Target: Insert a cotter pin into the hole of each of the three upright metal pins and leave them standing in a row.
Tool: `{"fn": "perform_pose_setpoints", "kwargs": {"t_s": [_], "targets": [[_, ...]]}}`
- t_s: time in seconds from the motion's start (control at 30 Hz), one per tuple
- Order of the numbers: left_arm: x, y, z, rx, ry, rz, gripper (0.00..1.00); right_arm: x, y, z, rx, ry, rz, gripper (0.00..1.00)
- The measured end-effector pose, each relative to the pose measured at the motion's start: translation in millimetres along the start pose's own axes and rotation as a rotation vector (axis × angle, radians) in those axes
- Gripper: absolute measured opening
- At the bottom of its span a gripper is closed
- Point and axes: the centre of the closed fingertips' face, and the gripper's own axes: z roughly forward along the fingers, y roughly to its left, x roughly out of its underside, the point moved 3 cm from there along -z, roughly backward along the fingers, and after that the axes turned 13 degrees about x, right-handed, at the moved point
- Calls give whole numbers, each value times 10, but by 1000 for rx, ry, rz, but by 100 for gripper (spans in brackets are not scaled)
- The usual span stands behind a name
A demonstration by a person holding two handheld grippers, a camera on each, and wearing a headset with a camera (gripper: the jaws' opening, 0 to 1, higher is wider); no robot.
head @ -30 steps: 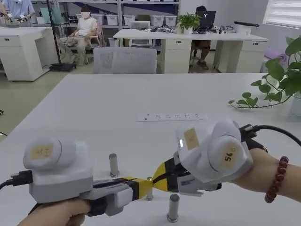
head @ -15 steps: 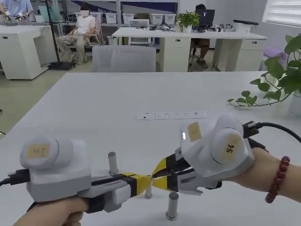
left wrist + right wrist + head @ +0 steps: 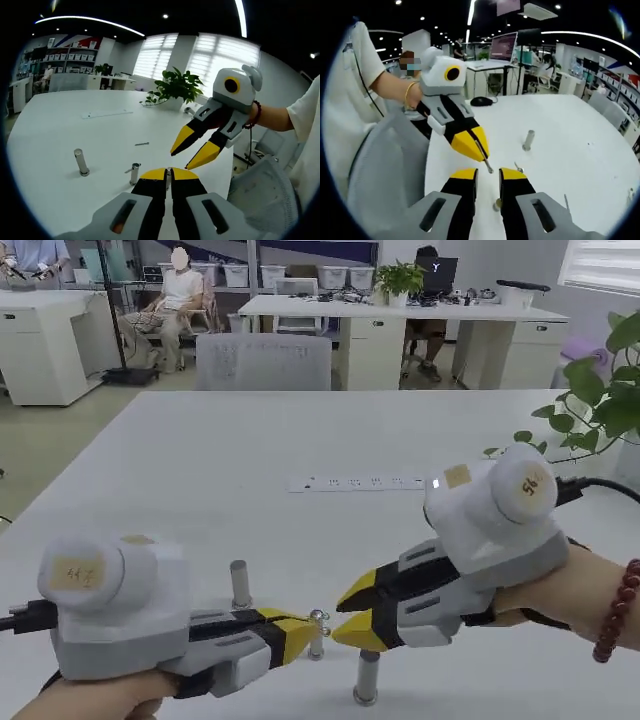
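Note:
Three short metal pins stand on the white table [image 3: 300, 440]: a far one [image 3: 240, 585], a middle one [image 3: 316, 642] and a near one [image 3: 367, 678]. My left gripper [image 3: 305, 626] is shut on a thin cotter pin [image 3: 486, 162] that sticks out of its tip, right by the middle pin's top. My right gripper [image 3: 350, 615] hovers just right of it, jaws apart and holding nothing. The left gripper view has the far pin [image 3: 79, 162] and the middle pin [image 3: 134, 173], which has a small wire at its top. My right gripper [image 3: 182, 159] hangs open there too.
A loose cotter pin [image 3: 141, 144] lies on the table beyond the pins. A power strip [image 3: 365, 483] is set into the table's middle. A potted plant [image 3: 600, 410] leans in at the right edge. A chair [image 3: 265, 360] stands at the far side.
My right gripper has drawn back up and to the right from the left gripper's tip, and its jaws now stand apart. The left gripper stays shut by the middle pin.

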Motion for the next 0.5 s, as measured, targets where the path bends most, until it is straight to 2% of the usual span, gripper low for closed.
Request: {"fn": "perform_pose_setpoints", "kwargs": {"t_s": [0.1,0.17,0.23,0.27,0.37,0.5], "targets": [[-26,-72,4,40,-6,31,0,11,5,-31,-34,-9,38,21],[-29,-102,3,52,2,50,0,16,31,-55,-63,-14,33,21],[-32,-123,5,65,5,62,0,17,43,-72,-71,-15,33,21],[-38,-154,7,79,3,75,0,16,72,-92,-94,-19,29,21],[-28,-240,22,113,16,108,0,28,106,-107,-124,-16,22,21],[-12,-287,39,146,33,130,0,63,162,-137,-170,-4,7,21]]}}
